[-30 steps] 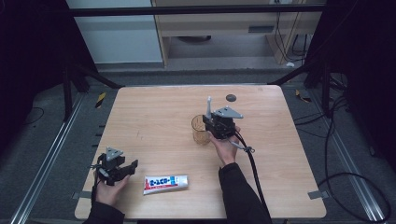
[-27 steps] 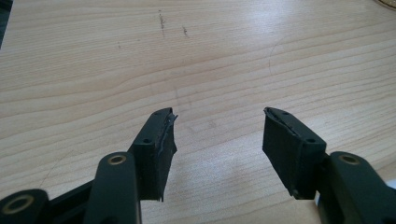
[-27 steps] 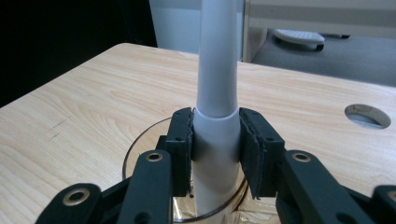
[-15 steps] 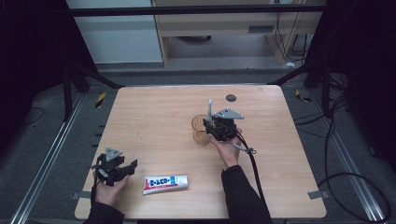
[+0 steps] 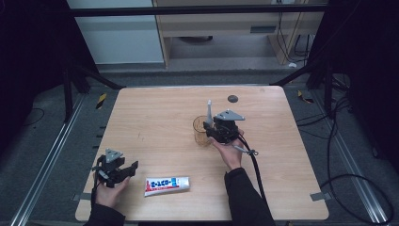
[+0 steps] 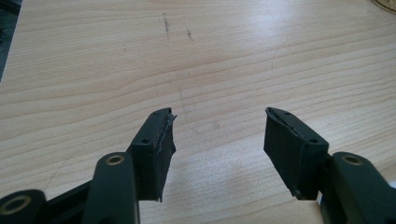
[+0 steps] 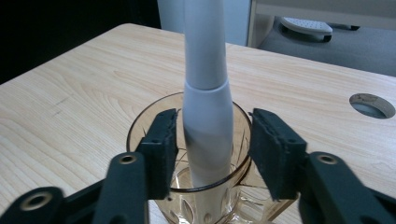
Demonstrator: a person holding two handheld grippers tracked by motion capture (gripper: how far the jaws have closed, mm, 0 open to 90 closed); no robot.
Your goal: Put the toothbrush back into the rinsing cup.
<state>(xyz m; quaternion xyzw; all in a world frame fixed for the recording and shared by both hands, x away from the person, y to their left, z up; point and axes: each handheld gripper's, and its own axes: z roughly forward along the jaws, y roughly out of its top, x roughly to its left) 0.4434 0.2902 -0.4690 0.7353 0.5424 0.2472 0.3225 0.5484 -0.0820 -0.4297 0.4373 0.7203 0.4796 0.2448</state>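
- Judging from the frames, the placing step looks done: the white plastic electric toothbrush (image 7: 206,100) stands upright in the clear amber-tinted glass cup (image 7: 140,122), near the middle of the light wooden table (image 5: 155,122), a little toward its far edge.
- The right gripper (image 7: 212,140) straddles the toothbrush handle with its jaws spread; gaps show on both sides, so nothing is pinched.
- What seems left: drawing that gripper away, and perhaps dealing with the white-and-blue toothpaste tube (image 5: 167,185) lying flat near the table's near edge.
- The left gripper (image 6: 217,140) hovers by the near left corner, jaws spread wide over bare wood, holding nothing.
- Against the earlier frames, the right gripper's jaws have just been opening around the handle; both hands, the cup and the tube sit where they were.
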